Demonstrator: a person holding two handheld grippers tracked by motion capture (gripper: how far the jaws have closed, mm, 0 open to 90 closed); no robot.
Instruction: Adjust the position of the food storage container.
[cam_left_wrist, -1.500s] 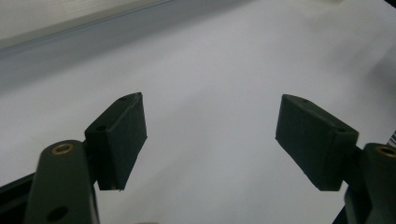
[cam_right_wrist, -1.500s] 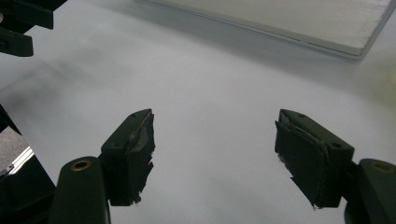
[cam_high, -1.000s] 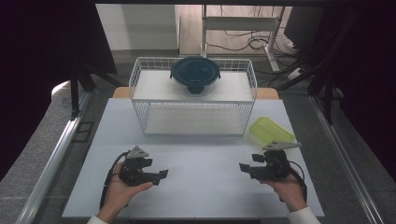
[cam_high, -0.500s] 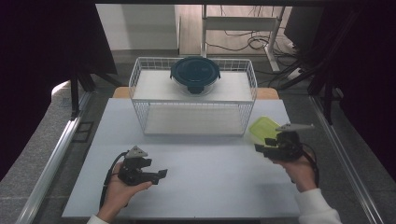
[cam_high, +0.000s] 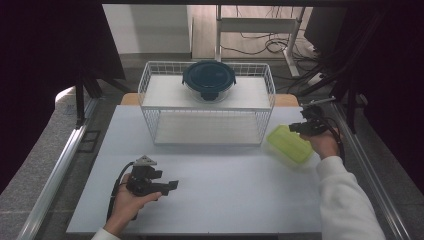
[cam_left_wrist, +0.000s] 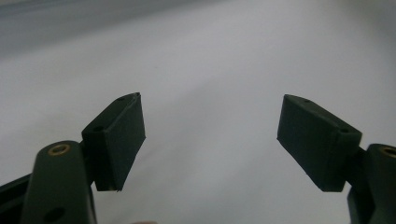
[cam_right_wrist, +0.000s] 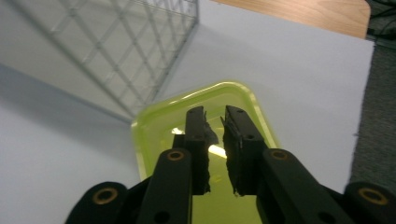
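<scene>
A lime-green shallow container (cam_high: 290, 144) lies on the white table at the right, beside the wire basket. My right gripper (cam_high: 296, 127) hovers over its far end, held by a hand in a white sleeve. In the right gripper view the jaws (cam_right_wrist: 215, 116) stand almost together above the green container (cam_right_wrist: 159, 135); they have just been closing, with nothing between them. My left gripper (cam_high: 170, 186) rests near the front left of the table. Its jaws (cam_left_wrist: 210, 135) are wide open over bare table.
A white wire basket (cam_high: 210, 125) stands at the back middle of the table, and a round dark-blue lidded bowl (cam_high: 208, 78) sits on top of it. The basket's corner (cam_right_wrist: 140, 51) is close to the left of my right gripper. The table's right edge is near.
My right gripper has travelled from the front right of the table back to the green container, and its jaws have come together. The left gripper has stayed put.
</scene>
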